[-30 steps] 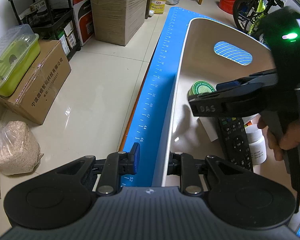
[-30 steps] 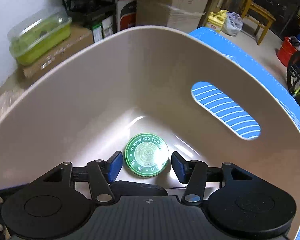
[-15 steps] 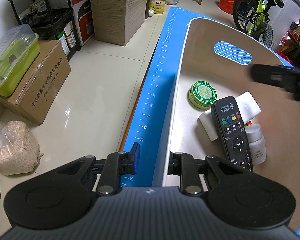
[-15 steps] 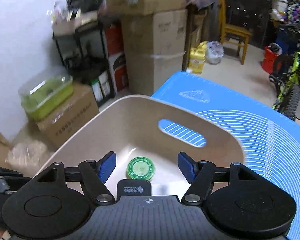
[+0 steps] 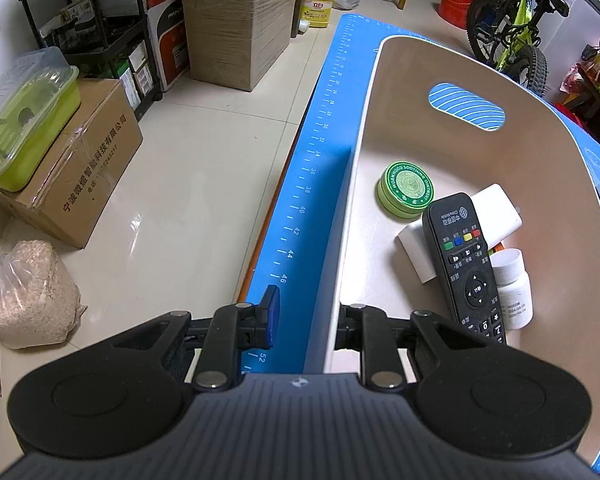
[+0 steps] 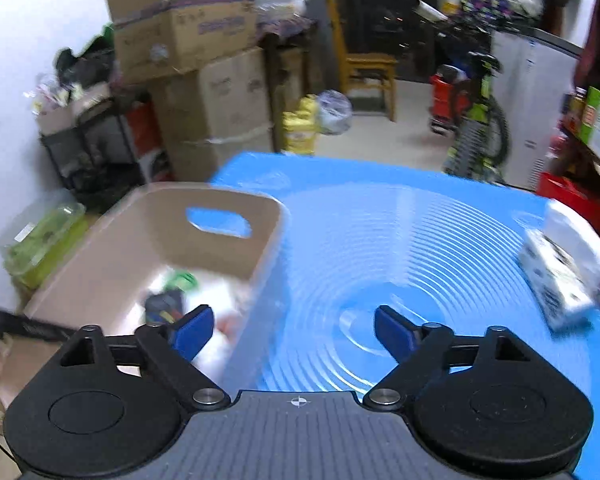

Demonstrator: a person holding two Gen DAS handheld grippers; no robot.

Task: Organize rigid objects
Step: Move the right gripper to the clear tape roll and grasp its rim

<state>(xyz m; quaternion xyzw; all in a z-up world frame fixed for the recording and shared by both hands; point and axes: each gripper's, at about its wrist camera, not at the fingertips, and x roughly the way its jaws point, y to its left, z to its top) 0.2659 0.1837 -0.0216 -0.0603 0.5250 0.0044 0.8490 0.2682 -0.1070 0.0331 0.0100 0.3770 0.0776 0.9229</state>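
Note:
A beige bin (image 5: 364, 120) stands on the blue mat (image 5: 320, 128). In it lie a green round tin (image 5: 406, 190), a black remote (image 5: 464, 264), a white box (image 5: 496, 216) and a white pill bottle (image 5: 514, 292). My left gripper (image 5: 306, 318) is shut on the bin's near left wall. In the right wrist view, my right gripper (image 6: 294, 330) hovers over the blue mat (image 6: 380, 240) just right of the bin (image 6: 236, 256). Its jaws are opening, with nothing between them. A white printed carton (image 6: 560, 276) lies at the mat's right edge.
Left of the table, on the floor, are a cardboard box (image 5: 76, 164) topped by a green lidded container (image 5: 24, 108), a bag of grain (image 5: 24, 292), a black shelf (image 5: 92, 20) and stacked cartons (image 5: 236, 24). A bicycle (image 5: 516, 32) and a chair (image 6: 364, 64) stand at the back.
My right gripper left the green tin in the bin, rose out and swung right over the mat, its jaws widening. The left gripper and the bin kept still.

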